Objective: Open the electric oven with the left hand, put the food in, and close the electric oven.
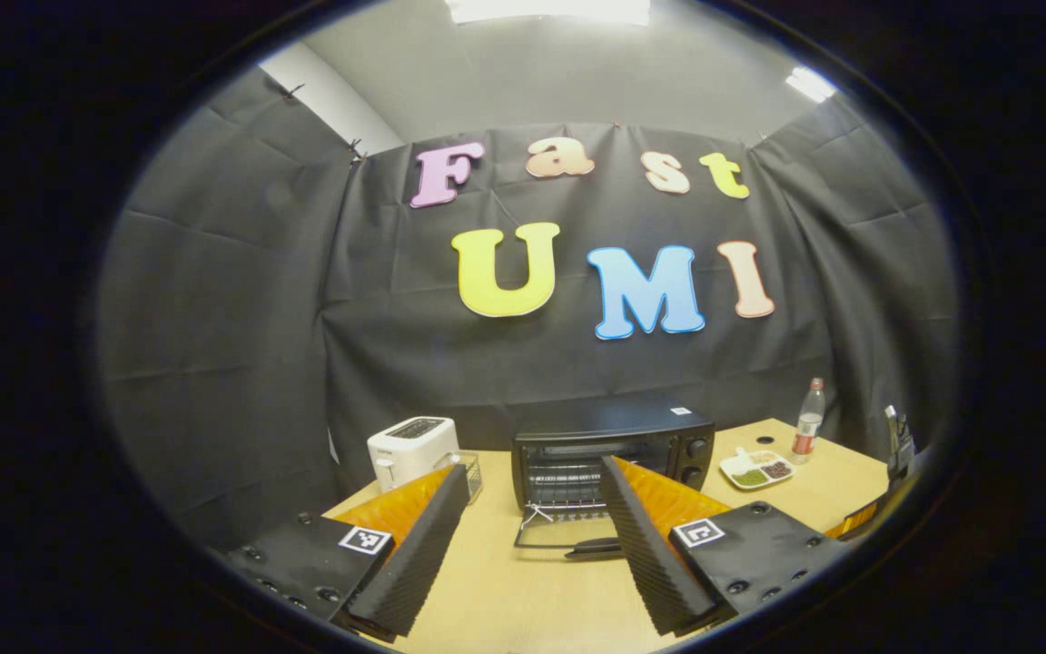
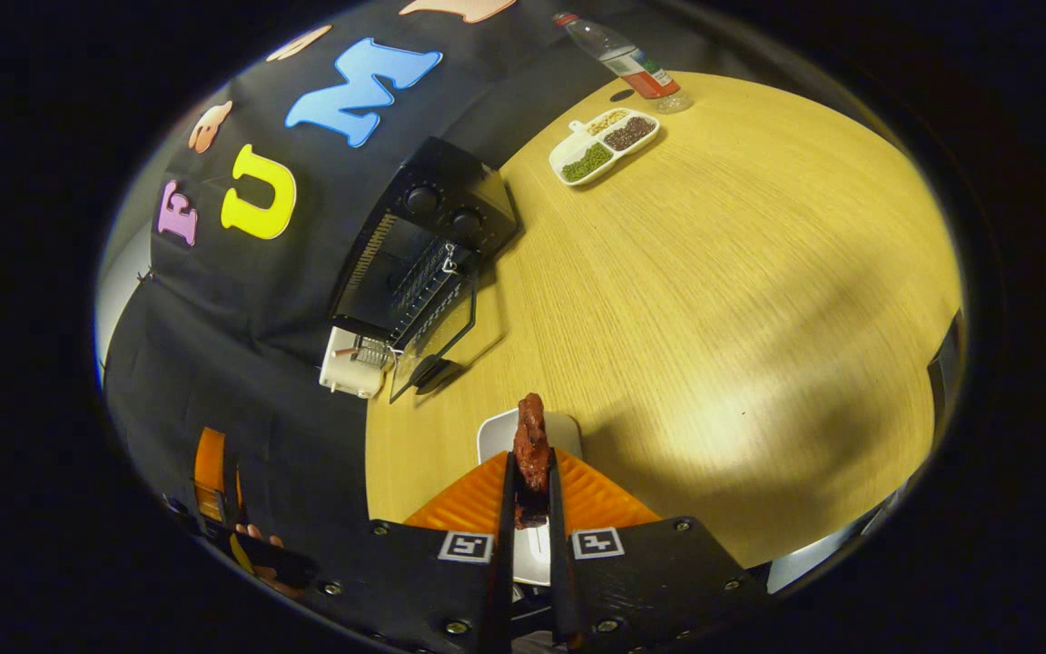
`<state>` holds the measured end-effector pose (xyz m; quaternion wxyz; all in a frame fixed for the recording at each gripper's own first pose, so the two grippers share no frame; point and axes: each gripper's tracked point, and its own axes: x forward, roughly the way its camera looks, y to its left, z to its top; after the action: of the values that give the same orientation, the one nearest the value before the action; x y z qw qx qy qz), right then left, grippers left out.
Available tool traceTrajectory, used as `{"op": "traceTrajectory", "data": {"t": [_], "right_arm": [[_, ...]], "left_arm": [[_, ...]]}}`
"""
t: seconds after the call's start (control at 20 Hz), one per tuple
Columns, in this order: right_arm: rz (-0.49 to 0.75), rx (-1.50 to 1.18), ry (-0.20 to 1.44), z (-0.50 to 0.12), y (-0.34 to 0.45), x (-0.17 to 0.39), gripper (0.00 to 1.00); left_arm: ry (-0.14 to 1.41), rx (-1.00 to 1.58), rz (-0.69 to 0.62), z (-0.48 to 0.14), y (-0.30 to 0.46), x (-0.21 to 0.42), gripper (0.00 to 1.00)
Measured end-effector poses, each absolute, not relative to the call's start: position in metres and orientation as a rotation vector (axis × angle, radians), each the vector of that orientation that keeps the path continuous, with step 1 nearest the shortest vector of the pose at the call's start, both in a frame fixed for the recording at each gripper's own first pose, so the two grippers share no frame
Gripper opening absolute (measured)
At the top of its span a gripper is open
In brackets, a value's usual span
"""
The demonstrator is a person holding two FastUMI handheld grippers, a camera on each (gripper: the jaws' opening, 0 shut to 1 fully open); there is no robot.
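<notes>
Black cloth hangs behind a wooden desk (image 2: 714, 272). On the desk sits a black oven (image 1: 614, 450) with its door (image 1: 568, 536) folded down flat, so the opening step looks done. A white toaster (image 1: 412, 450) stands just beside the oven. A tray of beans (image 1: 756, 470) and a bottle (image 1: 809, 421) stand on the oven's other side.

From the left gripper view, the left gripper (image 1: 537, 536) is wide open and holds nothing. It points at the open oven.

From the right gripper view, the right gripper (image 2: 530, 490) is closed on the food (image 2: 532, 450), a dark red piece pinched between both fingers. It is held up above a white plate (image 2: 500, 431), well apart from the oven.

The step now is putting the food in. Next, the right gripper needs to carry the food over to the oven, go in over the flat door, and set it on the wire rack (image 1: 564, 477). Then the left gripper can lift the door shut.
</notes>
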<state>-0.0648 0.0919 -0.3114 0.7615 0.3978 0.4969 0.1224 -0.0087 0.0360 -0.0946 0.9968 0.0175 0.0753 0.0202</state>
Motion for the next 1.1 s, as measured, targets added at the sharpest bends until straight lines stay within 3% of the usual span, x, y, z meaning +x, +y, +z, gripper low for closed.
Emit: {"op": "traceTrajectory", "data": {"t": [0.1, 0.4, 0.85, 0.9, 0.95, 1.0, 1.1], "right_arm": [[0.271, 0.865, 1.065, -0.312, 0.096, -0.06, 0.08], [0.293, 0.866, 1.034, -0.285, 0.097, -0.053, 0.08], [0.357, 0.87, 0.888, -0.231, 0.121, 0.0, 0.07], [0.361, 0.867, 0.875, -0.229, 0.125, 0.007, 0.08], [0.363, 0.863, 0.868, -0.228, 0.129, 0.012, 0.07], [0.363, 0.861, 0.861, -0.228, 0.133, 0.019, 0.08], [0.367, 0.867, 0.852, -0.227, 0.144, 0.033, 0.07]], "left_arm": [[0.154, 0.032, 0.038, -0.096, 0.036, -0.009, 0.93], [0.158, 0.033, 0.039, -0.101, 0.041, -0.005, 0.95], [0.171, 0.003, 0.045, -0.11, 0.051, 0.013, 1.0], [0.171, 0.004, 0.047, -0.111, 0.054, 0.015, 0.9], [0.171, 0.004, 0.05, -0.112, 0.057, 0.017, 0.9], [0.171, 0.005, 0.055, -0.112, 0.061, 0.019, 0.97], [0.173, 0.004, 0.071, -0.112, 0.071, 0.021, 0.97]]}}
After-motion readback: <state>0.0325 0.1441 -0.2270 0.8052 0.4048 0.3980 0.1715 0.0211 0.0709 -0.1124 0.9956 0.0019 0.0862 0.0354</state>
